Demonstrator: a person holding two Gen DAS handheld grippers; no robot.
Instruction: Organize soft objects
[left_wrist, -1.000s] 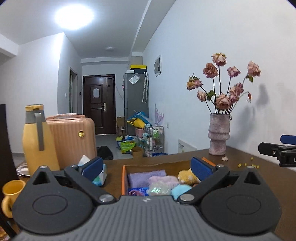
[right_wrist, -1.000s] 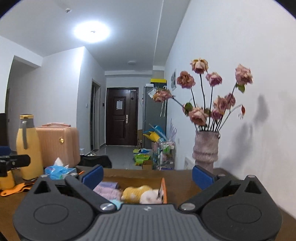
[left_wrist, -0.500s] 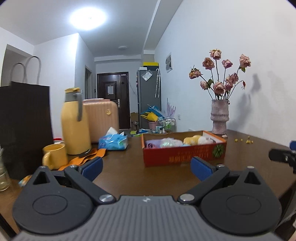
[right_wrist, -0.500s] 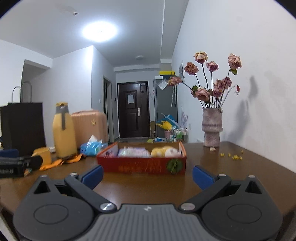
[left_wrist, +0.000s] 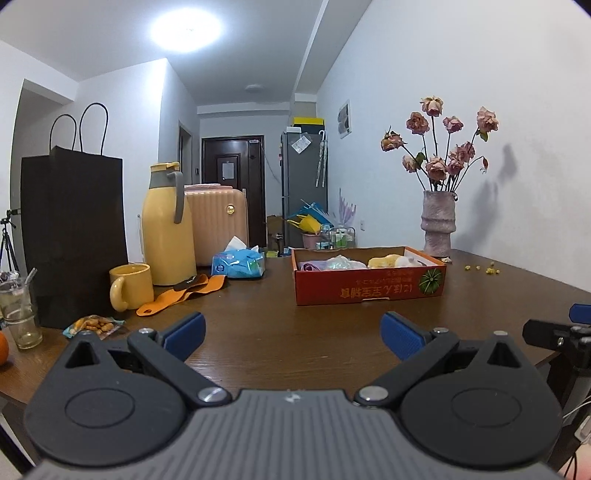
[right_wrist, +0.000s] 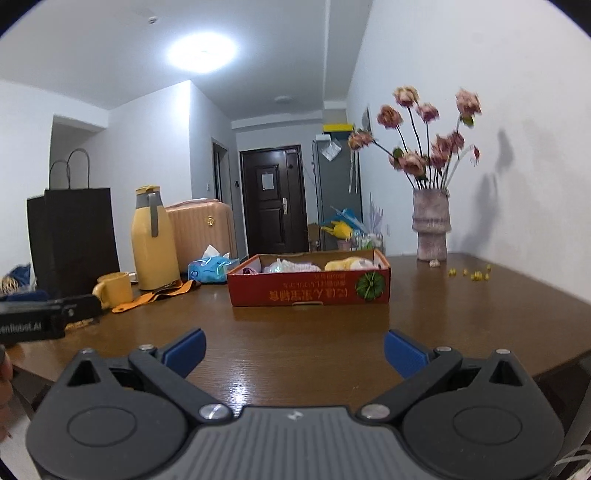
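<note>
A red cardboard box (left_wrist: 369, 288) stands in the middle of the brown table; it also shows in the right wrist view (right_wrist: 310, 291). Several soft objects lie inside it, among them a purple cloth (left_wrist: 312, 266), a crinkly clear bag (left_wrist: 341, 263) and a yellow plush (left_wrist: 384, 261). My left gripper (left_wrist: 293, 334) is open and empty, low over the table's near edge, well short of the box. My right gripper (right_wrist: 294, 350) is open and empty, also near the front edge.
At the left stand a black paper bag (left_wrist: 74, 236), a yellow jug (left_wrist: 168, 225), a yellow mug (left_wrist: 131, 286), an orange strap (left_wrist: 181, 293), a tissue pack (left_wrist: 240, 263), a glass (left_wrist: 18, 317) and a snack bag (left_wrist: 94, 325). A vase (left_wrist: 437, 225) with dried roses stands at the back right.
Both grippers have pulled back from just over the box to the table's near edge. The box now sits far ahead. Both stay open and empty.
</note>
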